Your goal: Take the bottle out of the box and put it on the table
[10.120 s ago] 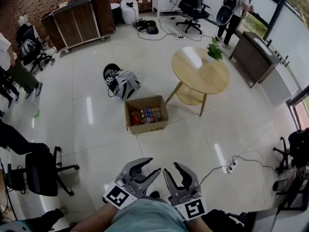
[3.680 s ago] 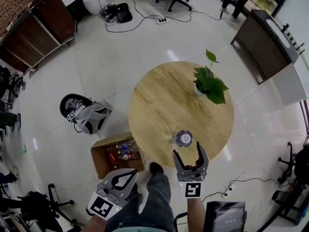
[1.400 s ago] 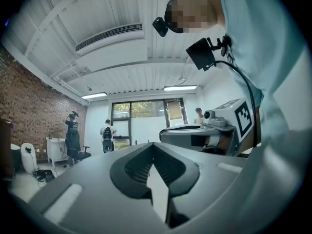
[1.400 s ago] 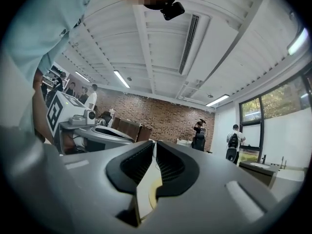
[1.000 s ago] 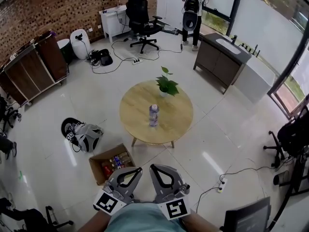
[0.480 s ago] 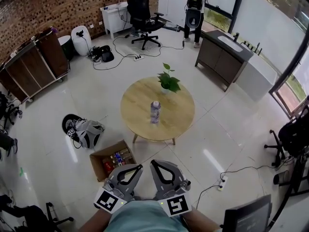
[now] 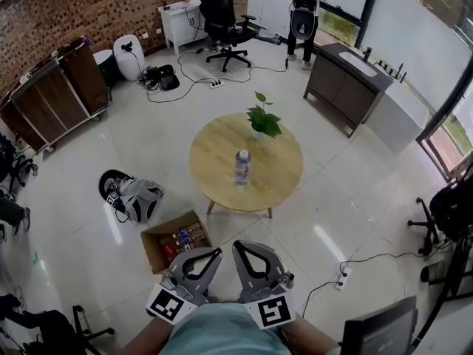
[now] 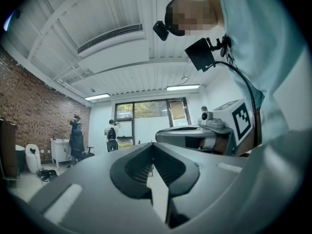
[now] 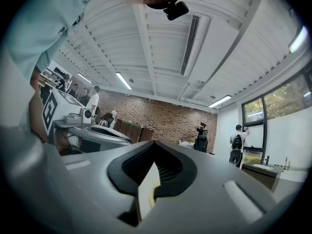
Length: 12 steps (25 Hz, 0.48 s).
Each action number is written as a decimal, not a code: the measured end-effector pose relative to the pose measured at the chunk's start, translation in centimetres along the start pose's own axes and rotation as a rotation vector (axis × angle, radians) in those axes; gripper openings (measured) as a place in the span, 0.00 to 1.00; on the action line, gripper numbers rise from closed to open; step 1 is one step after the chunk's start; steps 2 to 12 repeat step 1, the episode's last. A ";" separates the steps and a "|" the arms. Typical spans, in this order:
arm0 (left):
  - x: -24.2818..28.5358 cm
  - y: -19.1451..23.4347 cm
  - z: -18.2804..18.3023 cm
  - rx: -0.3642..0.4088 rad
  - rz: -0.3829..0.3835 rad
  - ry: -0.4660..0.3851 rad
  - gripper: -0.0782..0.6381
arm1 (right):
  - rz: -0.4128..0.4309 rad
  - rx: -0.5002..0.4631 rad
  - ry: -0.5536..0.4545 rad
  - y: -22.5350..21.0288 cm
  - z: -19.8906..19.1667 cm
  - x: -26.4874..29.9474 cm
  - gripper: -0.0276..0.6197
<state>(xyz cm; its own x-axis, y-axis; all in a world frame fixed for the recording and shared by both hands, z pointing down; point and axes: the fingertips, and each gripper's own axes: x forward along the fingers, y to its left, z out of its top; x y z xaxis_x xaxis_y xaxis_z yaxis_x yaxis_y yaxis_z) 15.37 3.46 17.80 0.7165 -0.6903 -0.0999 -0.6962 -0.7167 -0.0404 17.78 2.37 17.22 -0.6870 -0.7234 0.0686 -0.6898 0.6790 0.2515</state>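
Left gripper point(image 7: 216, 252) and right gripper point(image 7: 236, 245) sit side by side, jaws closed.

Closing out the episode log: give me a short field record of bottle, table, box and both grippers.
bottle: clear plastic bottle, upright near the middle of the round wooden table
box: open brown cardboard box on the floor beside the table, more bottles inside
plant: small green potted plant on the table's far side, apart from the bottle
left gripper: jaws together, empty
right gripper: jaws together, empty
task: looks done
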 end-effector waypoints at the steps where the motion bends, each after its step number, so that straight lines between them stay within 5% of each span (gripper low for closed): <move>1: 0.0 0.0 0.1 0.000 0.001 -0.001 0.12 | 0.001 -0.001 0.000 0.0 0.1 0.0 0.05; 12: 0.0 0.0 0.1 0.000 0.001 -0.001 0.12 | 0.001 -0.001 0.000 0.0 0.1 0.0 0.05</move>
